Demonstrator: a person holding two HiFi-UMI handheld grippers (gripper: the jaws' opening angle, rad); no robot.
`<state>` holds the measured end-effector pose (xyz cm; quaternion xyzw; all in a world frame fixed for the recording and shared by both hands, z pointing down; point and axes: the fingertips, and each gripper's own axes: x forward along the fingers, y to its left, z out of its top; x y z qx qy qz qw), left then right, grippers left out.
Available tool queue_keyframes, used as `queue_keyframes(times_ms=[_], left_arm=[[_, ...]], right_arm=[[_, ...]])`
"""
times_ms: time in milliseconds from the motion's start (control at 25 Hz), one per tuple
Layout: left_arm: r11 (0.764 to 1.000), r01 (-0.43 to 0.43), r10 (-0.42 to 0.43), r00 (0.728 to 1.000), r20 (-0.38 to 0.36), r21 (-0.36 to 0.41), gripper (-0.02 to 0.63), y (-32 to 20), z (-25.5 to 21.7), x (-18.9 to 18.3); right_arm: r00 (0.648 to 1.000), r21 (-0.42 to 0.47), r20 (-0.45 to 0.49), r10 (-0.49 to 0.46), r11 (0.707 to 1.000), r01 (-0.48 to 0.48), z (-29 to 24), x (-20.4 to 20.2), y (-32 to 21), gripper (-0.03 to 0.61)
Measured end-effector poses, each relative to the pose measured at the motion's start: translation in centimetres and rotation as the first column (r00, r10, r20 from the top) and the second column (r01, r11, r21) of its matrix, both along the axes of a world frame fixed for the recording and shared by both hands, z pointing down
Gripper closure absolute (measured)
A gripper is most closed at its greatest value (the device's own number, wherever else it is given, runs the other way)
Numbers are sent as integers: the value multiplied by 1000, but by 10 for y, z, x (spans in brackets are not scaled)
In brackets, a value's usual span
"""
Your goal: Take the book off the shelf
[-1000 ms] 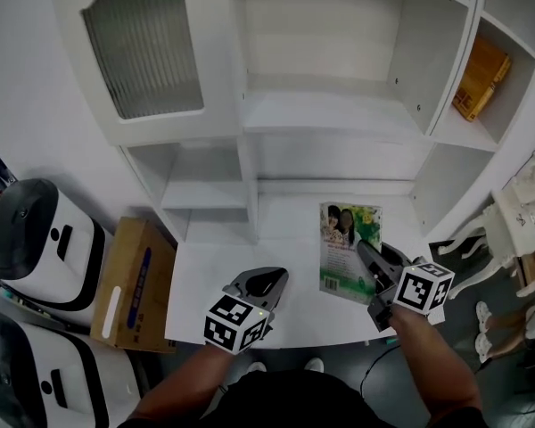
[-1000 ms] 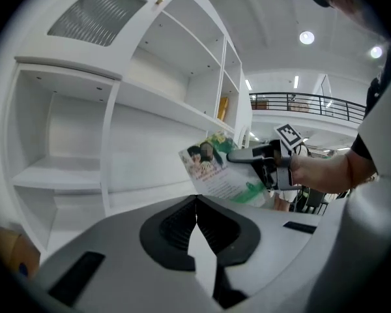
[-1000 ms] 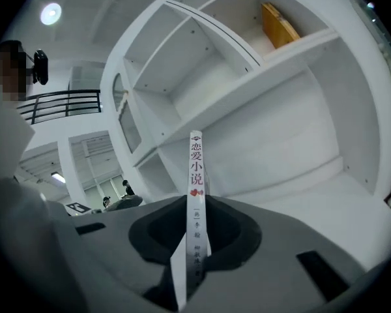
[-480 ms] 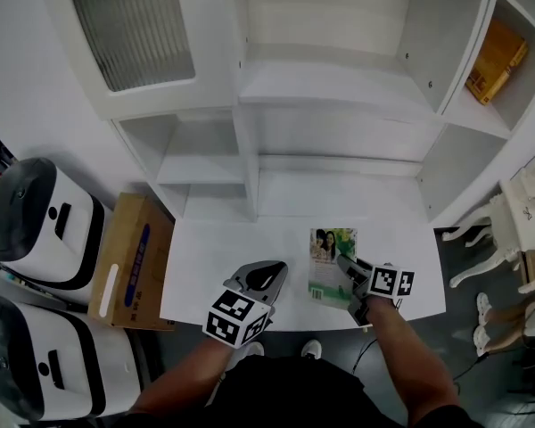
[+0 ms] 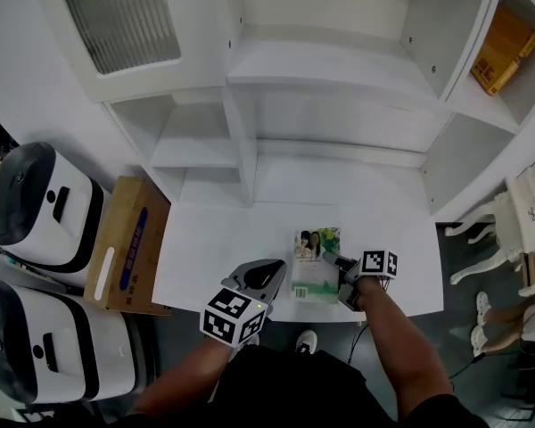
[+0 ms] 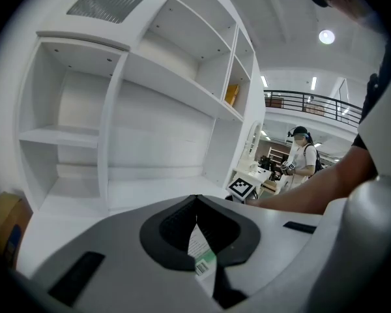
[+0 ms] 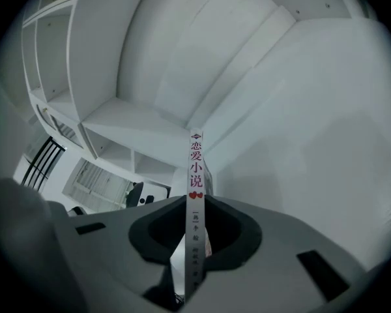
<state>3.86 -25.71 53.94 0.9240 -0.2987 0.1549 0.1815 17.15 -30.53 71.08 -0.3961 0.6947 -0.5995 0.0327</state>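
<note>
The book [image 5: 316, 264], with a green cover showing two people, hangs flat low over the front of the white desk [image 5: 214, 239]; I cannot tell if it touches. My right gripper [image 5: 336, 267] is shut on its right edge. In the right gripper view the white spine with red characters [image 7: 194, 188] stands clamped between the jaws. My left gripper [image 5: 272, 273] hovers just left of the book, jaws together and empty. In the left gripper view a strip of the book [image 6: 201, 252] shows past the closed tips, with the right gripper's marker cube [image 6: 242, 188] beyond.
The white shelf unit [image 5: 330, 78] rises behind the desk, its middle bays bare. An orange-brown package [image 5: 504, 50] lies on a right-hand shelf. A cardboard box [image 5: 125, 257] and two white machines [image 5: 31, 203] stand left. A white chair [image 5: 526, 208] is right.
The right gripper has come down with the book, from in front of the lower shelf to the desk's front edge, rolling as it went. The left gripper sank a little.
</note>
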Motion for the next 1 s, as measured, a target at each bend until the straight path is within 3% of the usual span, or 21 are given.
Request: queue_keyframes(times_ms=[280,560,680,840,1000], left_arm=[[999,37,-37,999,15,-8,603,2,2,3],[998,65,-65,997,34,-19,603,4,7,7],[997,68,-67,997,40,-19,603,5,7,9],[997,71,-70,997,44,-17,603,7,6,11],[997,72,-71,996,53,-17,603,8,8,10]], right_arm=[[995,-61,-72,-62,996,58,36,20,-2,502],[973,-110,-206,-102,991,80,64,29,0,474],[946,-136,-287,-152,984,117,74,32,3,412],[909,-126,-366,-201,978,166,75,31,4,377],[840,-128,-479,-254,967,220,75,31,4,345]])
